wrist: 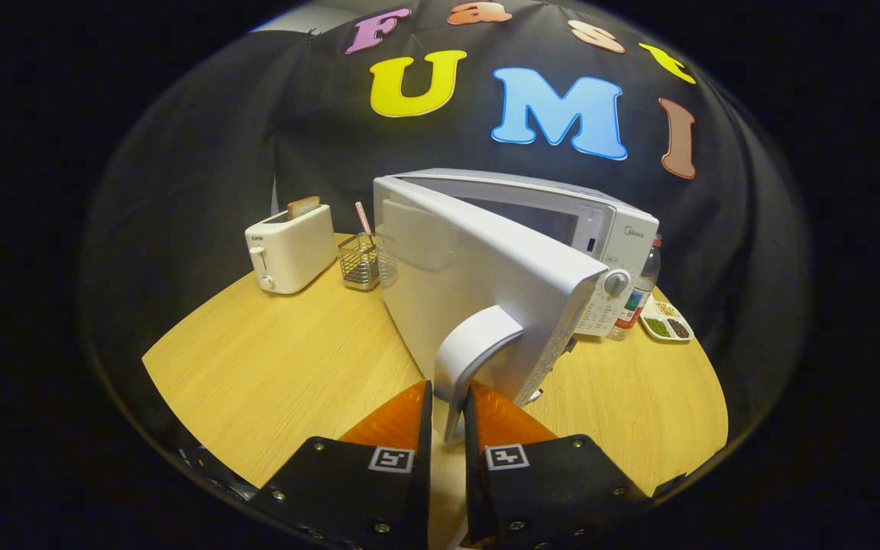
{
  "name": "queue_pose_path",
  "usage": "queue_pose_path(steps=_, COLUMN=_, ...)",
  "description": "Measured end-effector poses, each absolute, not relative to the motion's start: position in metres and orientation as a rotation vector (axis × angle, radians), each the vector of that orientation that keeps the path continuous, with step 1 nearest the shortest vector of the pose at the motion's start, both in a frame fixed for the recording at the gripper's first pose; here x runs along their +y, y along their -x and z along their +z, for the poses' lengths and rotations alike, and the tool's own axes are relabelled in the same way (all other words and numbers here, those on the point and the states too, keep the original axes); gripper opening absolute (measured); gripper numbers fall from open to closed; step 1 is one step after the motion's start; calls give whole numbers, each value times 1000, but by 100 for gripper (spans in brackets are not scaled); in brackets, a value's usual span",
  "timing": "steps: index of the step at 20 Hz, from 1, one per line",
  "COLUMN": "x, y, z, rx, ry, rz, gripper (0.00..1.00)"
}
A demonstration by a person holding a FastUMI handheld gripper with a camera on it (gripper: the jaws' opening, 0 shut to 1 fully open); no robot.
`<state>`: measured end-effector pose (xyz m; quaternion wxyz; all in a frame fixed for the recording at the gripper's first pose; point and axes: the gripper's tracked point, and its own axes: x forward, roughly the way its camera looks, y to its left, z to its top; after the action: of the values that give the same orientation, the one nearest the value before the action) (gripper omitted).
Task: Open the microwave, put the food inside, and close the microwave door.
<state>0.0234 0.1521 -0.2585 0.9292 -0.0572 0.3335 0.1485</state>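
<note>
Microwave (608,229) stands on the wooden surface (272,367), white, with its door (478,283) swung partly open toward the camera. Door handle (470,355), a curved white bar at the door's free edge, sits between the two fingers of the hand-held gripper (448,405); the fingers are drawn close together on either side of the handle's lower end and appear to press on it, though actual contact on both sides is hard to confirm at this angle. Cavity opening shows as a dark strip behind the door's top edge; the interior is not readable. Control panel with a round knob (616,283) is on the microwave's far side from the hinge. White toaster (291,248) stands well apart from the door, a slice of bread (303,206) sticking up from its slot. Wire basket (360,261) sits between toaster and microwave, holding a pink-striped straw (363,218). Beyond the knob, a clear bottle (642,286) stands just beside the microwave, and a small white divided tray (668,322) of dry grains or beans lies near it.
</note>
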Motion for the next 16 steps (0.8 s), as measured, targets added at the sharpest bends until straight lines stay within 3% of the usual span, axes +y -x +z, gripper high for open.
queue_pose_path(steps=16, x=259, y=38, z=-251, rx=696, ry=115, rz=476, gripper=20)
